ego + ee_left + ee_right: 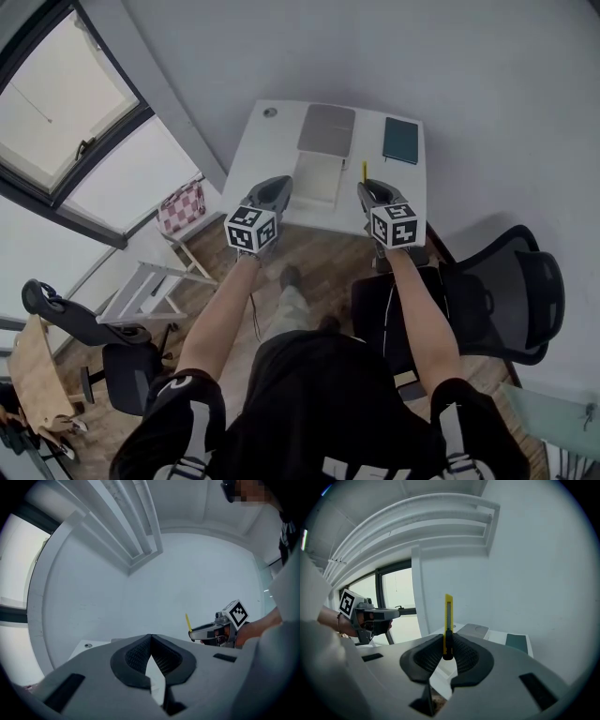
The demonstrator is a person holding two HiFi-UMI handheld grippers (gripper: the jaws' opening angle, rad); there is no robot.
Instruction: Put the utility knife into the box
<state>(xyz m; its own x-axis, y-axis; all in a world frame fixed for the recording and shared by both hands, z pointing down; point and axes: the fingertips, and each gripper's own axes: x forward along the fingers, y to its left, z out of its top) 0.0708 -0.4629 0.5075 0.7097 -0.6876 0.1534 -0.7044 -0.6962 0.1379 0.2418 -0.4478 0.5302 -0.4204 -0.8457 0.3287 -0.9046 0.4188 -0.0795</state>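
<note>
A slim yellow utility knife (448, 620) stands upright, its lower end clamped in the right gripper (448, 644), held over the white desk (262, 150). An open white rectangular box (316, 180) lies on the desk just left of it.

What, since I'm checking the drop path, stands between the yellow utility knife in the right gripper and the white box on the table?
Nothing visible. The yellow utility knife, clamped upright in the right gripper, hangs just right of the white box, whose top looks uncovered. The shut, empty left gripper is at the box's left.
</note>
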